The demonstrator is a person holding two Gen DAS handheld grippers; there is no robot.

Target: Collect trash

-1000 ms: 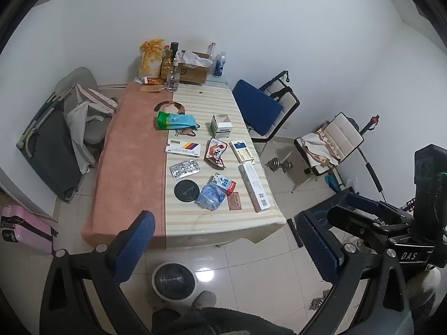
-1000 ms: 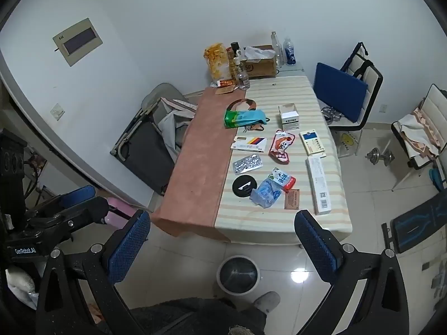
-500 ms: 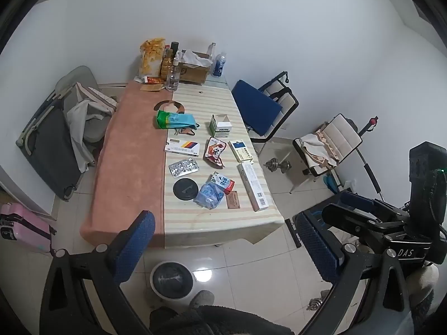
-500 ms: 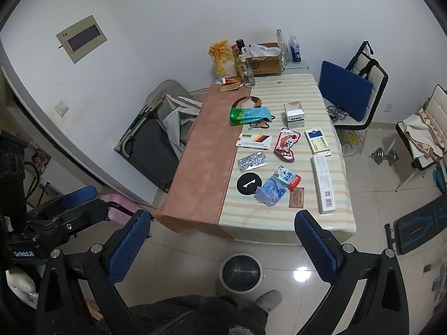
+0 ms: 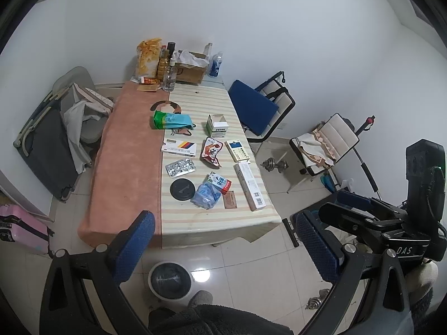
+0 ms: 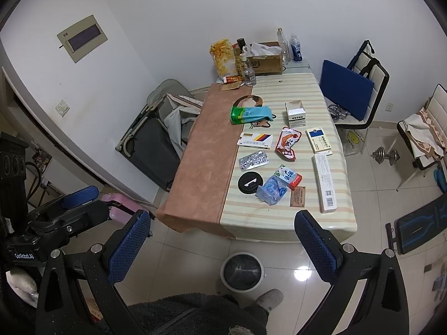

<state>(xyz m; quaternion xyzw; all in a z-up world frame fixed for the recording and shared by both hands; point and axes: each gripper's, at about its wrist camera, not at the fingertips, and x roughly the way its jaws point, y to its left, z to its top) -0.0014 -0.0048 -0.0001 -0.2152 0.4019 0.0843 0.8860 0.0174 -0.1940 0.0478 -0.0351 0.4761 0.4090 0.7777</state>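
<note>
Both grippers held high, short of the table (image 5: 131, 167), nothing in either. Left gripper (image 5: 223, 248) spread wide; right gripper (image 6: 223, 248) likewise released. Trash lies on the striped cloth's near half: crumpled blue wrapper (image 6: 271, 191) beside black lid (image 6: 250, 183), red snack pouch (image 6: 287, 142), blister pack (image 6: 253, 161). Bin (image 6: 242, 271) stands on the floor by the table's near end.

Box (image 6: 324, 184) print too small to read.

Both hand-held grippers (image 5: 223, 248) (image 6: 223, 248) agape, empty.
</note>
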